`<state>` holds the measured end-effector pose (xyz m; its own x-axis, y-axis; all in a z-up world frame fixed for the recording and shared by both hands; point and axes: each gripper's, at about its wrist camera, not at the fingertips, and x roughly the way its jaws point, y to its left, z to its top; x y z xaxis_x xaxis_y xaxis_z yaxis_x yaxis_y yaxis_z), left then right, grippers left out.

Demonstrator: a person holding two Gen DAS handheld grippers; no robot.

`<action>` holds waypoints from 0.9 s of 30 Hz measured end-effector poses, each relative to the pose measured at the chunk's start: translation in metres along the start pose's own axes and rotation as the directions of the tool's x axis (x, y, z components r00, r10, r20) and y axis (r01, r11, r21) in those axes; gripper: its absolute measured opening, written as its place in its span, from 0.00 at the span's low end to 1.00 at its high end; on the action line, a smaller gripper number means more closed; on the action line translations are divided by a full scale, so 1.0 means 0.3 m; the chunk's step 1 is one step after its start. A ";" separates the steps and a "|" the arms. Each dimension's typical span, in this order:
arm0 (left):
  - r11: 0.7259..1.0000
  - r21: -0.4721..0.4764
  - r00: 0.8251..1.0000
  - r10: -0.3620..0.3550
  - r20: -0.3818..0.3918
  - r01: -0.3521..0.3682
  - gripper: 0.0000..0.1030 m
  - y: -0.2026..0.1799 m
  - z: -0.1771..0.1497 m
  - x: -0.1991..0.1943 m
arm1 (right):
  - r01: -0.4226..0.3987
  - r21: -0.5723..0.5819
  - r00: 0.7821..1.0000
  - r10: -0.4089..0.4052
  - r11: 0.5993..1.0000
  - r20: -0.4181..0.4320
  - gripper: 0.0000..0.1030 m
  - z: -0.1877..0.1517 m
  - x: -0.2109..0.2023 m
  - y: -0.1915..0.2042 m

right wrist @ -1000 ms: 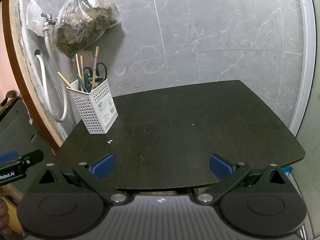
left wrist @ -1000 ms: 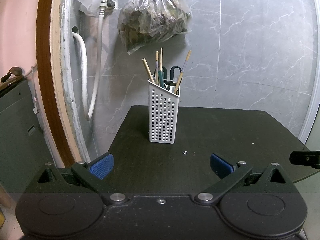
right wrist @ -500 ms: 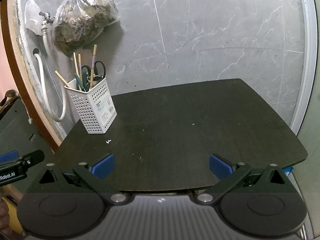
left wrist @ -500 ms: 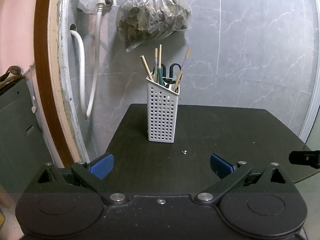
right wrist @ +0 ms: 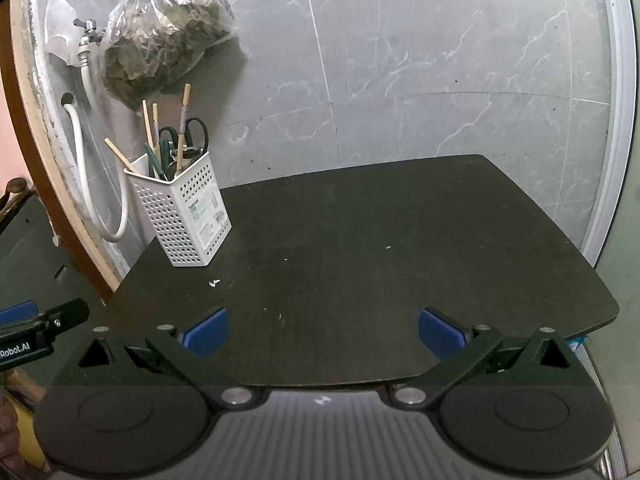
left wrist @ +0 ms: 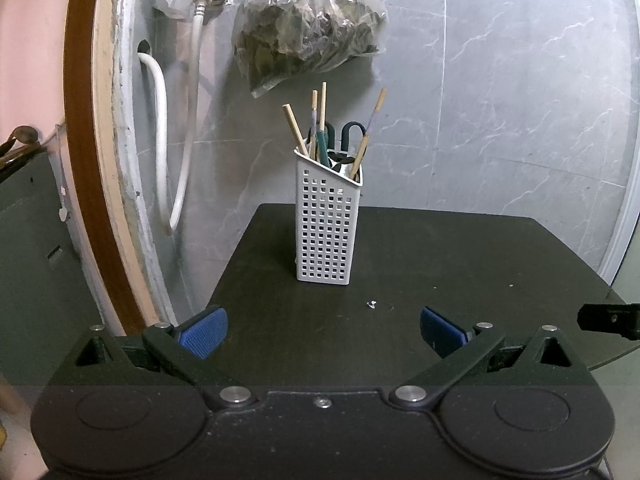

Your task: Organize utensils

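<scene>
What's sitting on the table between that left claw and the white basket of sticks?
Only a tiny white scrap on the dark table, seen in the left wrist view, between the left claw and the white basket.

both wrist views tilt upward slightly (utensil holder (left wrist: 327, 220) lower).

a clear bag of dried leaves (left wrist: 308, 30) hangs on the grey marble wall (left wrist: 500, 92) beside a white hose (left wrist: 160, 152).
</scene>
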<state>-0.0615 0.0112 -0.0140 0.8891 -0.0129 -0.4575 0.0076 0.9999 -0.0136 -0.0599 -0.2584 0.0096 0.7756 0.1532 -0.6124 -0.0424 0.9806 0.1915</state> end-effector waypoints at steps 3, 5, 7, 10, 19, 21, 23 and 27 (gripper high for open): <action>1.000 0.005 1.000 -0.007 -0.003 0.007 0.99 0.003 0.001 0.006 | 0.006 0.001 1.000 -0.006 1.000 -0.001 1.00 0.003 0.007 0.005; 1.000 0.010 1.000 0.002 -0.003 -0.002 0.99 0.005 0.004 0.010 | 0.009 0.001 1.000 -0.009 1.000 -0.001 1.00 0.005 0.012 0.007; 1.000 0.011 1.000 -0.003 -0.004 0.003 0.99 0.008 0.004 0.015 | 0.013 0.003 1.000 -0.013 1.000 -0.003 1.00 0.008 0.017 0.010; 1.000 0.014 1.000 -0.013 -0.008 0.013 0.99 0.013 0.007 0.024 | 0.019 0.004 1.000 -0.019 1.000 -0.004 1.00 0.008 0.022 0.016; 0.999 0.015 0.999 -0.041 -0.018 0.041 0.99 0.039 0.014 0.060 | 0.042 0.007 0.999 -0.042 0.999 -0.007 1.00 0.011 0.040 0.036; 0.999 0.016 0.999 -0.046 -0.021 0.046 0.99 0.045 0.017 0.070 | 0.048 0.008 0.999 -0.048 0.999 -0.008 1.00 0.011 0.044 0.043; 0.998 0.015 0.998 -0.054 -0.021 0.054 0.99 0.053 0.019 0.078 | 0.053 0.008 0.999 -0.053 0.999 -0.009 1.00 0.011 0.049 0.051; 0.998 0.013 0.997 -0.067 -0.034 0.068 0.99 0.070 0.023 0.101 | 0.063 0.009 0.998 -0.063 0.998 -0.014 1.00 0.011 0.059 0.066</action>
<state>-0.0314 0.0317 -0.0219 0.8705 -0.0805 -0.4855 0.0736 0.9967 -0.0332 -0.0449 -0.2368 0.0052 0.7678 0.0924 -0.6340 0.0125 0.9872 0.1590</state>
